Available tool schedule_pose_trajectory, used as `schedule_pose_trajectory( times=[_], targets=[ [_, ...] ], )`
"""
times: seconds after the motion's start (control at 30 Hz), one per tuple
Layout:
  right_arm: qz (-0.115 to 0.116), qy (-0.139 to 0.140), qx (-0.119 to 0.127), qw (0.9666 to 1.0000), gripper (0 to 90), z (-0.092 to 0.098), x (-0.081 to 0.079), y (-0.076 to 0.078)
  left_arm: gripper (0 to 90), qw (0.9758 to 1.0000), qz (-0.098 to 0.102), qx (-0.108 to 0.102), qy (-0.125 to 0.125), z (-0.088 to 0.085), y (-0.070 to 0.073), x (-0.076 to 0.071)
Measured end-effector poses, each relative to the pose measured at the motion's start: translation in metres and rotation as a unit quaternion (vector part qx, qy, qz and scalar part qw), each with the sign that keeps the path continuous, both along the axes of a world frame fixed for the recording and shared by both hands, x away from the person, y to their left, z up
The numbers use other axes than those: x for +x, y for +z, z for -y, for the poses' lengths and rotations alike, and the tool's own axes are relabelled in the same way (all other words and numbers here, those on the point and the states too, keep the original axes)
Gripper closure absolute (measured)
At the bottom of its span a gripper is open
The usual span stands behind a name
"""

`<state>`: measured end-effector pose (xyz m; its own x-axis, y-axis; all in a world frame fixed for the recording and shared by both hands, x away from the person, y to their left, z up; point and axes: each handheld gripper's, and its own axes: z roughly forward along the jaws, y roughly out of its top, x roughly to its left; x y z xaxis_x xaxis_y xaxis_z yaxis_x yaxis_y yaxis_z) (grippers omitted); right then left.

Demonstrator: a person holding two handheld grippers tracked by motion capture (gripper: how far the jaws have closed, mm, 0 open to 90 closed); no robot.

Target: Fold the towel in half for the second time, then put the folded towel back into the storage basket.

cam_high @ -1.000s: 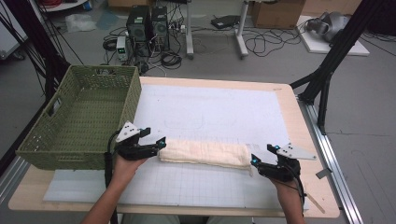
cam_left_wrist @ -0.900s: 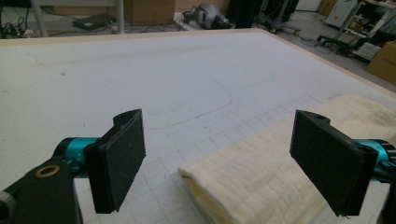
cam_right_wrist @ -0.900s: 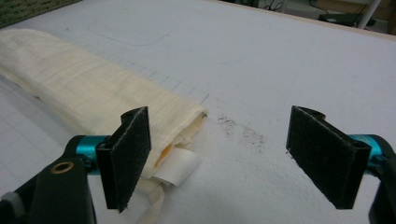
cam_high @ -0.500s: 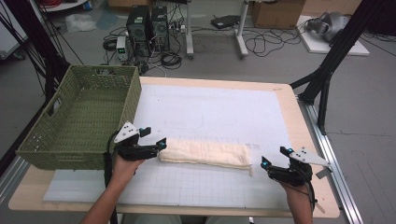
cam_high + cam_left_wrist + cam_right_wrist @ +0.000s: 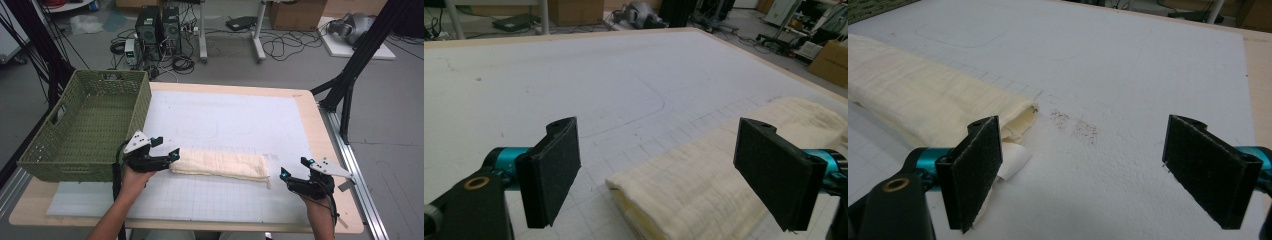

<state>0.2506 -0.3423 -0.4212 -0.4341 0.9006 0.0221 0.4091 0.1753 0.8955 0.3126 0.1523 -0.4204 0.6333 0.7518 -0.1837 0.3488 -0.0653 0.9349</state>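
1. High view: the folded cream woven cloth lies near the table's near edge, right of the green wicker basket.
2. Left gripper spread wide at the cloth's left end.
3. Right gripper has just been opening, nothing between its jaws, just right of the cloth.

High view: fixed above the near edge, facing forward and down over the whole counter. Gripper views: low, close to the surface, looking along black jaws. Shared by all three: the towel, each gripper view at one end.
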Motion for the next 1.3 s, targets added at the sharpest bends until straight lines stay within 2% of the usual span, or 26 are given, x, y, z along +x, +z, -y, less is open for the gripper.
schedule_pose_trajectory(
  times=[0.53, 0.8, 0.9, 1.07, 1.3],
  targets=[
    [-0.005, -0.003, 0.001, 1.0, 15.5, -0.001, 0.002, -0.001, 19.1, 1.0, -0.003, 0.0, 0.003, -0.001, 0.0, 0.0],
    [-0.004, -0.004, 0.001, 1.0, 15.5, 0.0, 0.002, -0.002, 19.2, 0.9999, -0.011, 0.001, 0.004, 0.001, -0.002, 0.001],
    [-0.005, -0.003, 0.001, 1.0, 15.5, -0.001, 0.003, -0.002, 19.1, 0.9994, -0.033, 0.002, 0.007, 0.001, -0.005, 0.002],
    [-0.006, 0.002, -0.002, 1.0, 15.6, -0.002, 0.005, -0.003, 18.9, 0.9972, -0.069, 0.023, 0.018, 0.005, -0.011, 0.007],
    [-0.006, 0.005, -0.005, 1.0, 15.6, -0.002, 0.004, -0.002, 23.1, 0.9944, -0.095, 0.042, 0.017, 0.009, -0.018, 0.007]
  ],
)
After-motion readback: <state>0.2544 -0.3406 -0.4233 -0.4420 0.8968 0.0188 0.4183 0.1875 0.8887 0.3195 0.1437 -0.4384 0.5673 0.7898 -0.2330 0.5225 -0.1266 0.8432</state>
